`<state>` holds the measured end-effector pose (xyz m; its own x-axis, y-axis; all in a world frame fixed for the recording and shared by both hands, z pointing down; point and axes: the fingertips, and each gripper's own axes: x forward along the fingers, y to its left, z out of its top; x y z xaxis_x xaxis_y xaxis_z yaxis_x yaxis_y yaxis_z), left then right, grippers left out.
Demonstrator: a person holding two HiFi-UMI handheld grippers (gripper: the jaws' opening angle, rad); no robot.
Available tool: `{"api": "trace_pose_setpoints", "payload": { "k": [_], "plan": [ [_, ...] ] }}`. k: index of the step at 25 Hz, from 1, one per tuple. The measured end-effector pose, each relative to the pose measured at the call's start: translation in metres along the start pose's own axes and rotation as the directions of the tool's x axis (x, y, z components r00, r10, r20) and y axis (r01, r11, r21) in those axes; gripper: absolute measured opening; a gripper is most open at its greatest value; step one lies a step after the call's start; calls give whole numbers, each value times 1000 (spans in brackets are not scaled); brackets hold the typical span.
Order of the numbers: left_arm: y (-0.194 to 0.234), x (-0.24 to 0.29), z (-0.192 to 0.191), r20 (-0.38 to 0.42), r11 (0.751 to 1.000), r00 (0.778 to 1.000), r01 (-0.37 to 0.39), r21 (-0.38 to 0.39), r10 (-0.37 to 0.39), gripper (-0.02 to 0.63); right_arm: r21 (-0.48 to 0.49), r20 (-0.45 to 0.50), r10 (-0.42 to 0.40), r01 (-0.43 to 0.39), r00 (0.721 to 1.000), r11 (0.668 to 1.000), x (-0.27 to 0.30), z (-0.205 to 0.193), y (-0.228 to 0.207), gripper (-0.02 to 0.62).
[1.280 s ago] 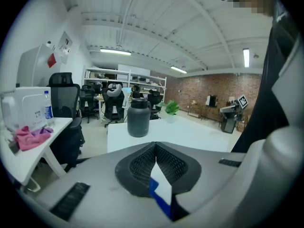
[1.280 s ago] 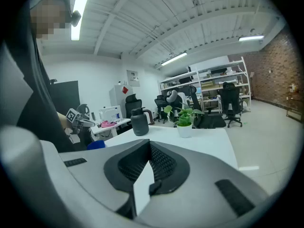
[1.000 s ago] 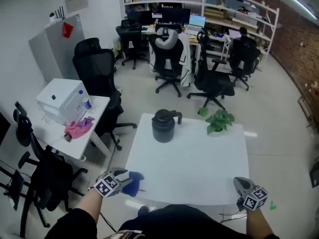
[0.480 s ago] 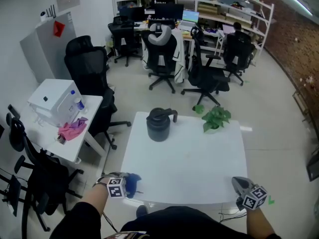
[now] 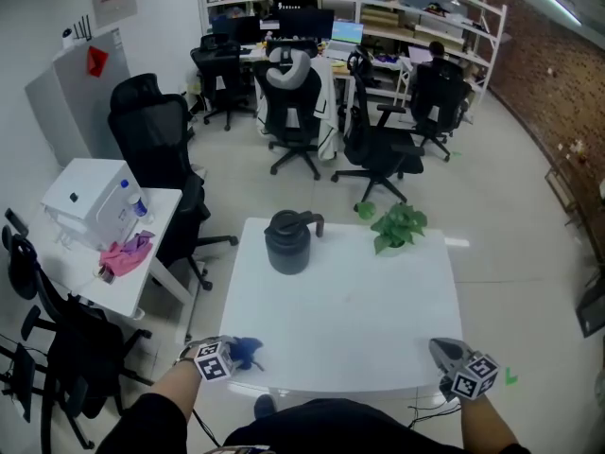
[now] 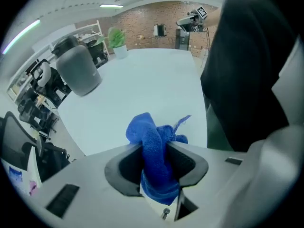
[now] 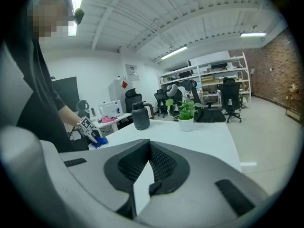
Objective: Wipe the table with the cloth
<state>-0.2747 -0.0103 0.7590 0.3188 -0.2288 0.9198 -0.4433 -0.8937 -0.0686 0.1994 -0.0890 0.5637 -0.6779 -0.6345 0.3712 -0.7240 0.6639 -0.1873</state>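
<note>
Blue cloth gripped, left gripper just closing; head view hides jaws.

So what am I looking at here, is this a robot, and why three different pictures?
No robot: a person holds a two-jaw tool, called a gripper, in each hand. The head view looks down from a camera on their head. The other two cameras ride on the grippers and look along the jaws. On the white table stand a dark jug and a small potted plant. The left gripper has just been closing its jaws on a blue cloth at the table's near left corner. The right gripper is shut and empty at the near right corner.
</note>
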Motion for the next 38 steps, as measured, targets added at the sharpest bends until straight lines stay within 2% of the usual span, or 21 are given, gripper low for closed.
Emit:
{"api": "trace_pose_setpoints", "payload": {
  "k": [3, 7, 11, 14, 19, 23, 27, 33, 36, 38],
  "plan": [
    [18, -15, 22, 104, 994, 993, -36, -107, 47, 130, 1, 10, 6, -6, 1000, 1000, 4, 5, 2, 12],
    [53, -41, 74, 239, 976, 963, -78, -204, 127, 129, -13, 24, 12, -11, 1000, 1000, 7, 14, 0, 12],
    [92, -51, 143, 324, 967, 928, -109, -232, 182, 129, -33, 55, 11, -9, 998, 999, 8, 31, -7, 12],
    [114, -38, 194, 345, 970, 920, -116, -215, 186, 129, -77, 64, 5, 0, 998, 997, 11, 41, -25, 12],
    [120, 3, 269, 345, 986, 930, -81, -148, 128, 129, -113, 86, -65, 75, 994, 991, 16, 64, -80, 12],
    [113, 56, 302, 282, 996, 957, -45, -81, 67, 129, -105, 104, -151, 162, 983, 981, 25, 67, -137, 12],
    [106, 99, 332, 235, 999, 971, -25, -38, 33, 129, -95, 109, -205, 215, 973, 972, 39, 62, -191, 12],
    [92, 143, 339, 135, 1000, 991, 18, -15, -16, 129, -88, 72, -215, 221, 974, 971, 71, 47, -226, 14],
    [90, 151, 338, 136, 996, 990, 35, -77, -24, 126, -106, 42, -207, 210, 978, 972, 82, 40, -229, 14],
    [91, 152, 340, 148, 995, 989, 41, -86, -28, 126, -112, 32, -205, 208, 978, 972, 87, 37, -229, 12]
  ]
}}
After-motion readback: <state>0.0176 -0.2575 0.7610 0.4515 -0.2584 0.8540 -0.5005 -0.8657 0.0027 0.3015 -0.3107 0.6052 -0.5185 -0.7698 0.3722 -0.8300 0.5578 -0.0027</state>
